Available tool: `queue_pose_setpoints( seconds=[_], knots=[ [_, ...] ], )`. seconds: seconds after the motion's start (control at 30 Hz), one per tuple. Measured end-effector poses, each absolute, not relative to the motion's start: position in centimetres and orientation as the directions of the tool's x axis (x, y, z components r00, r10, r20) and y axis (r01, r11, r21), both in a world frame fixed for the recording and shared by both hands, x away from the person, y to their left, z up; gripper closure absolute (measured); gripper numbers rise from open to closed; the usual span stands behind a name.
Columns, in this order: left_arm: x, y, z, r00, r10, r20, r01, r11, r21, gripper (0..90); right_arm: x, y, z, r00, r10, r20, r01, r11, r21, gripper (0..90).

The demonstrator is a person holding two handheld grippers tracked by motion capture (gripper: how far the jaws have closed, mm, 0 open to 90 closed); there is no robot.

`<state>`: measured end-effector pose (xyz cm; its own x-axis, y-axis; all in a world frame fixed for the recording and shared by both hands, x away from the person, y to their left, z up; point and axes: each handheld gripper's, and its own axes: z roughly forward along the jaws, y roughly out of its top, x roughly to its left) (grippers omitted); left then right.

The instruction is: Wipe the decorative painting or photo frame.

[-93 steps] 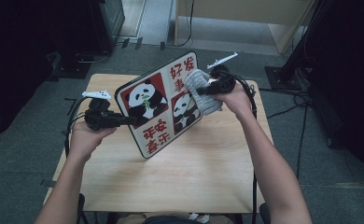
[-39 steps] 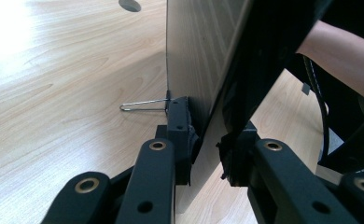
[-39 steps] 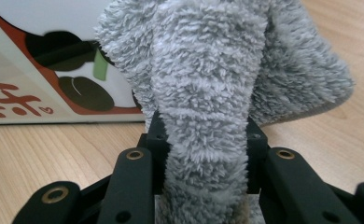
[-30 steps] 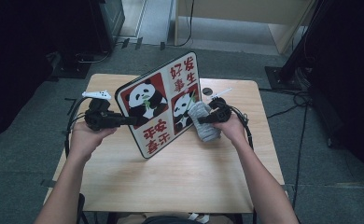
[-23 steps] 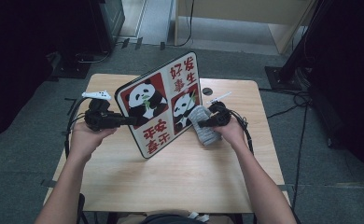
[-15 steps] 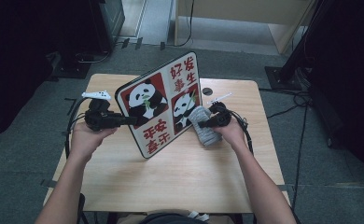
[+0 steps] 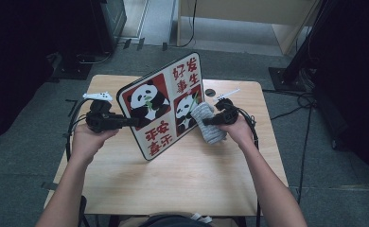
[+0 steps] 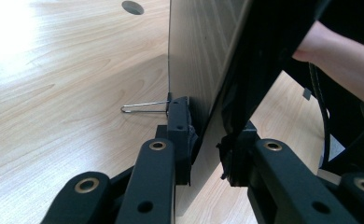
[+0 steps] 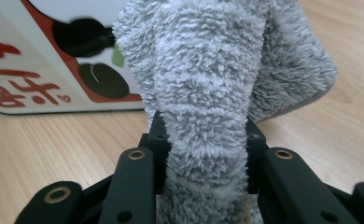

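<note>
Since the earliest picture the right gripper [image 7: 210, 120] has come down from the top right corner of the panda picture board [image 7: 166, 105] to its lower right part, and the fluffy grey cloth [image 7: 207, 124] came down with it; the board and the left gripper [image 7: 134, 122] have stayed where they were; the right jaws have just squeezed a bit tighter on the cloth, which is bunched between them in the right gripper view, with more of it puffing out above the jaws [image 9: 203, 112]; the cloth touches the painted front of the board near the right-hand panda; the left gripper pinches the left edge of the board, one jaw on the front and one on the back, as the left gripper view shows [image 8: 203, 149]; the board stands tilted on its bottom edge near the middle of the wooden table [image 7: 192, 179], closer to the far edge than to the near one; a thin wire stand [image 8: 143, 108] sticks out behind the board and rests on the table; a small round hole [image 7: 210, 92] sits in the table near the far edge, just right of the board.
</note>
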<state>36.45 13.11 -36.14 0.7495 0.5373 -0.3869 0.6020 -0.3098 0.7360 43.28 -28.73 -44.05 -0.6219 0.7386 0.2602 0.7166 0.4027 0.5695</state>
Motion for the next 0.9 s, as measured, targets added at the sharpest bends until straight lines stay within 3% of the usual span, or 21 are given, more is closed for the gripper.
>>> queue_pose_setpoints(
  seconds=[0.9],
  knots=[
    [36.5, 13.1, -36.2, 0.749, 0.537, -0.388, 0.602, -0.308, 0.737, 76.7, 44.1, -27.6, -33.7, -0.686, 0.7, 0.198, 0.625, 0.428, 0.652, 67.3]
  ],
)
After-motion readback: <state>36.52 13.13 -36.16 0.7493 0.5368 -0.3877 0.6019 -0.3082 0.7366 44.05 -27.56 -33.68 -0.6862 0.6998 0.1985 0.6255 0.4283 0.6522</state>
